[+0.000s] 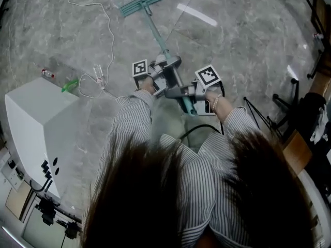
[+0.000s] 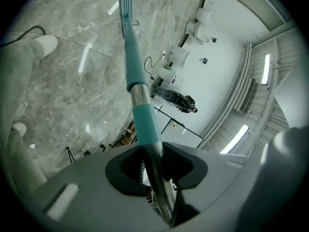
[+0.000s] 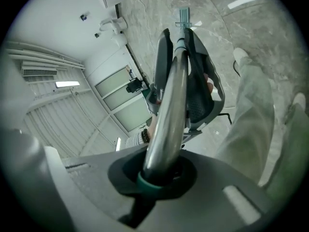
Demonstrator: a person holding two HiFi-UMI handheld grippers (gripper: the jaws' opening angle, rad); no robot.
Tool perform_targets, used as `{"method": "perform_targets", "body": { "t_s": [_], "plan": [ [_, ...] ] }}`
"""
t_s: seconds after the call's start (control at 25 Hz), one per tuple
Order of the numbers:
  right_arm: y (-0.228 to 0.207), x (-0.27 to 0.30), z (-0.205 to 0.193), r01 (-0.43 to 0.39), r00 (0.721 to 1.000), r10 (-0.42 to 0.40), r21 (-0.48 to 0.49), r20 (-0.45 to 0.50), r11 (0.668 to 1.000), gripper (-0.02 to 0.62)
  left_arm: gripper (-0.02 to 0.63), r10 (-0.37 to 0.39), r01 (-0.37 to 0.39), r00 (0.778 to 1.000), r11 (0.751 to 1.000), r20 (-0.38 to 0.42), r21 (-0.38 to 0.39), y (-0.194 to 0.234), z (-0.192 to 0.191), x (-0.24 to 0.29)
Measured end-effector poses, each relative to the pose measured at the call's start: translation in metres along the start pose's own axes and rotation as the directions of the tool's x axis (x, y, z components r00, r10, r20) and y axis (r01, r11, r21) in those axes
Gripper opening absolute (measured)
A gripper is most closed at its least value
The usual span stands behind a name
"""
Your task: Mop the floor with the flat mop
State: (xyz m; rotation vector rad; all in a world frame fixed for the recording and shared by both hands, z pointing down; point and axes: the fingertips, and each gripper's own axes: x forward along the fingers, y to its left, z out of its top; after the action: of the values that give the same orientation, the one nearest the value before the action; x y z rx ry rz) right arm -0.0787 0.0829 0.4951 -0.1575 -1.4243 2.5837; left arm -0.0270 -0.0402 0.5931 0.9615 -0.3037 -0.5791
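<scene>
This looks like a lab or test hall rather than a home. A polished grey marble-patterned floor (image 1: pixel 243 50) runs wide and bare, with a thin white cable (image 1: pixel 110 35) trailing loose across it. A white box-shaped cabinet (image 1: pixel 36 123) and a black tripod stand (image 1: pixel 293 94) sit near its edges. White machines (image 2: pixel 179 57) line a plain white wall (image 2: pixel 219 47), beside frosted glass partition panels (image 3: pixel 118 98), under long ceiling strip lights (image 2: pixel 265 69).

A white cabinet (image 1: pixel 31 118) stands beside a white cable (image 1: pixel 110 35) and small bottle (image 1: pixel 47 74).

Open floor (image 1: pixel 232 50) ahead-right; white cable (image 1: pixel 110 37) and white box (image 1: pixel 36 118) close left.
</scene>
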Motion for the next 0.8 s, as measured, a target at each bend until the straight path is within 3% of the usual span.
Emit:
{"method": "perform_targets", "body": {
  "t_s": [0.28,0.48,0.8],
  "plan": [
    [-0.070,-0.052,-0.113,0.065,0.997,-0.065,-0.006,-0.046,0.998,0.002,0.095,-0.054,0.054,0.999,0.998,-0.002,-0.029,0.071,-0.117,-0.006],
    [-0.094,-0.076,-0.175,0.067,0.996,-0.066,0.004,-0.061,0.998,0.001,0.086,-0.105,0.110,0.993,0.991,0.056,-0.081,0.100,-0.180,-0.012],
    [-0.106,-0.109,-0.250,0.020,0.997,-0.017,0.051,-0.069,0.998,0.002,0.084,-0.053,0.053,0.999,0.992,0.002,-0.113,0.130,-0.263,-0.011]
  ]
}}
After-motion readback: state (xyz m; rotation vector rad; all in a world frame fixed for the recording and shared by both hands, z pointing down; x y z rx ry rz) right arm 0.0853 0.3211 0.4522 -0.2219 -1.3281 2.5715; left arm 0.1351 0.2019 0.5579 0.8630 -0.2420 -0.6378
